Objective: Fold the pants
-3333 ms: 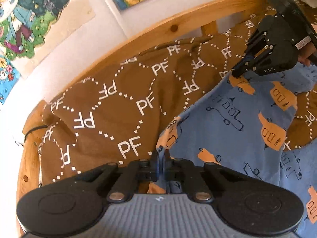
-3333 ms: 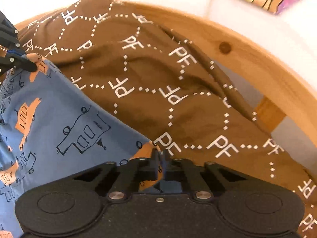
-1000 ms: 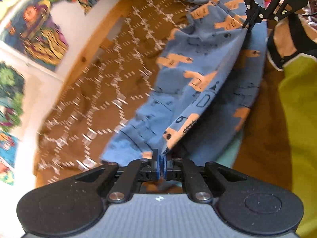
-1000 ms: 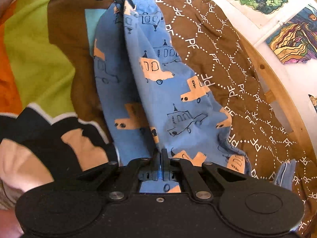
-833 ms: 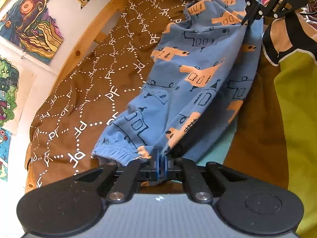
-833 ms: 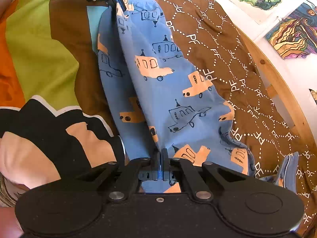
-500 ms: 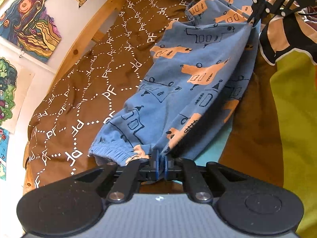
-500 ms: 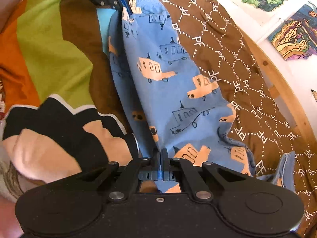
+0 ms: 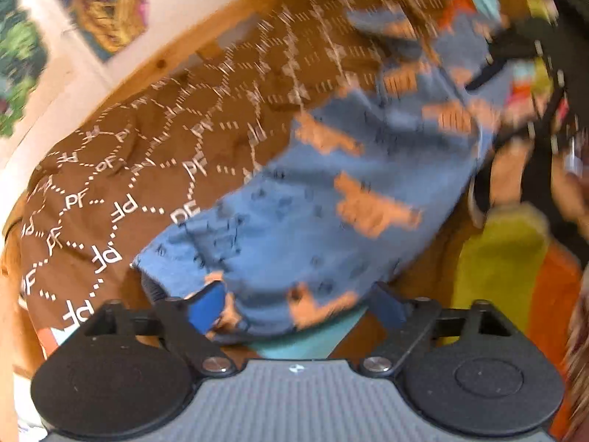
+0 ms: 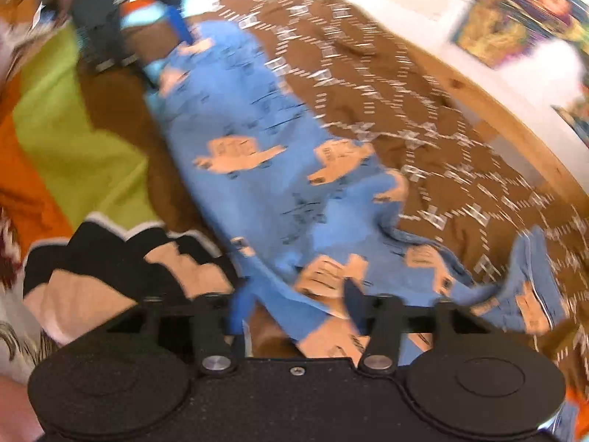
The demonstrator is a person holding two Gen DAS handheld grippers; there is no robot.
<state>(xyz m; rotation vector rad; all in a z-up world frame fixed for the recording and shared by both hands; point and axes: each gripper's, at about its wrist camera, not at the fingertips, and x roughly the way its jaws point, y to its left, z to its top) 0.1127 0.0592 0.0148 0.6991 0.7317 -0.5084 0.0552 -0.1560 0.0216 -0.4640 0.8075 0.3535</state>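
Both hand-held grippers, pinched tight on the pants a second ago, now stand with jaws parting and the cloth let go.

Left wrist view, blurred: the left hand-held gripper [image 9: 296, 304] has its blue pads spread wide and still opening; the cuff end of the blue pants [image 9: 331, 199] lies between them without being pressed. The pants stretch away, folded lengthwise, across the bed, along the border between the brown lettered cover [image 9: 147, 162] and the green and orange blanket [image 9: 508, 258]. The right hand-held gripper [image 9: 515, 59] shows as a dark blur at the far end. A wooden bed frame [image 9: 173, 59] edges the bed under wall pictures.

Right wrist view, also blurred: the right hand-held gripper [image 10: 294, 307] is opening, the waist end of the pants [image 10: 265, 154] lying loose between its fingers. The left hand-held gripper [image 10: 162, 33] hangs at the far cuff, spread.
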